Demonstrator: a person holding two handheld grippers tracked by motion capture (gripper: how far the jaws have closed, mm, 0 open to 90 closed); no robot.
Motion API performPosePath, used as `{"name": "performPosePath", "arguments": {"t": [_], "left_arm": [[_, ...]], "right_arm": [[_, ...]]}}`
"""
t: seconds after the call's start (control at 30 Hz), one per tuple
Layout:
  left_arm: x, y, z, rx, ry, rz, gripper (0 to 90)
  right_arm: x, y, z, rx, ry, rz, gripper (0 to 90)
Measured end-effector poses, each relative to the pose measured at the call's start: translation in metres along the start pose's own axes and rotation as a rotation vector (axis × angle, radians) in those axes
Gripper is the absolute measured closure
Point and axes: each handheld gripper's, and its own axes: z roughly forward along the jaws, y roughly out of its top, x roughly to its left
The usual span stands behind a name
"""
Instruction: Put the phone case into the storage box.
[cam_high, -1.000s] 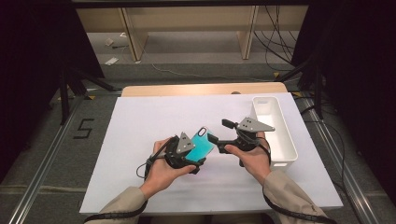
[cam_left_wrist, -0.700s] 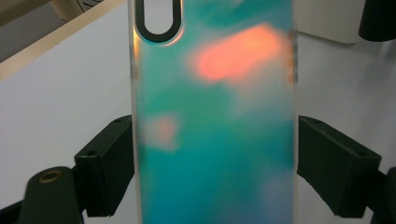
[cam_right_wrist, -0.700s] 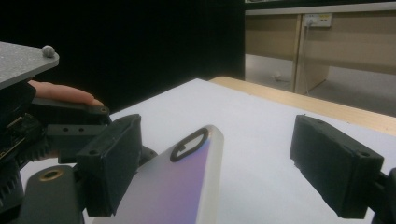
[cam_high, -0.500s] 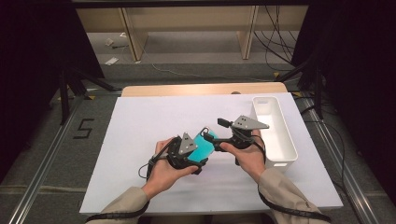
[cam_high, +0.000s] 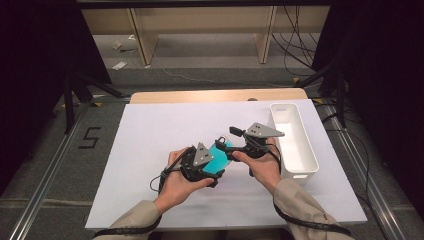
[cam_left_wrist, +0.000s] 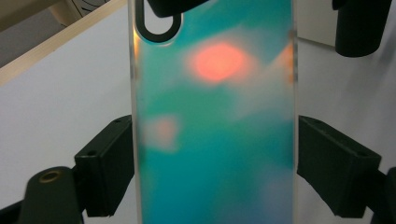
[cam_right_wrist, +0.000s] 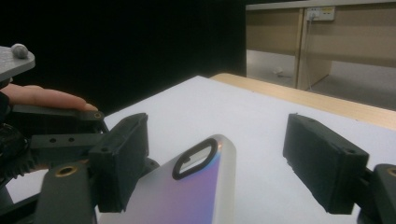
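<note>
Phone case (cam_left_wrist: 215, 121): a thin, flat slab with rounded corners, a clear milky rim and a glossy iridescent back — teal with a soft orange blotch in your left gripper view, violet in your right gripper view (cam_right_wrist: 187, 196). A black-edged oval camera cutout sits near its far end.

Left gripper (cam_high: 209, 161): your two blocky matte-black jaws press on the case's long edges, one at each side, so it is clamped across its width. The case sticks out ahead of the jaws, above the white table cover (cam_high: 150, 140).

Right gripper (cam_high: 226, 148): its jaws stand wide apart, with the cutout end of the case lying between them, close to one jaw; I can't tell whether it touches. The other jaw is well clear.

Change: a second ago your right gripper sat farther to the right, apart from the case; now it has closed in on the case's far end, and both hands have drawn together.

White bin (cam_high: 305, 150): a smooth, long plastic tub with rounded corners, just beyond your right hand (cam_high: 262, 167).
</note>
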Motion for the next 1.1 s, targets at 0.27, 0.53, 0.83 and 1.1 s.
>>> {"name": "performPosePath", "arguments": {"t": [0.27,0.53,0.83,1.1], "left_arm": [[0.0004,0.0003,-0.0008,-0.007,-0.002,-0.006,16.9],[0.0008,0.0005,-0.0015,-0.004,-0.005,-0.011,16.9],[0.0008,0.0007,-0.0023,-0.005,0.000,-0.021,17.0],[0.0009,-0.0003,-0.0016,-0.012,0.006,-0.022,16.9]], "right_arm": [[0.0000,-0.0020,0.0022,0.021,0.007,0.011,40.1],[-0.0007,-0.0039,0.0036,0.034,0.023,0.036,50.7],[-0.0008,-0.0036,0.0054,0.042,0.048,0.071,59.5],[-0.0009,-0.0024,0.0058,0.055,0.064,0.094,62.9]]}}
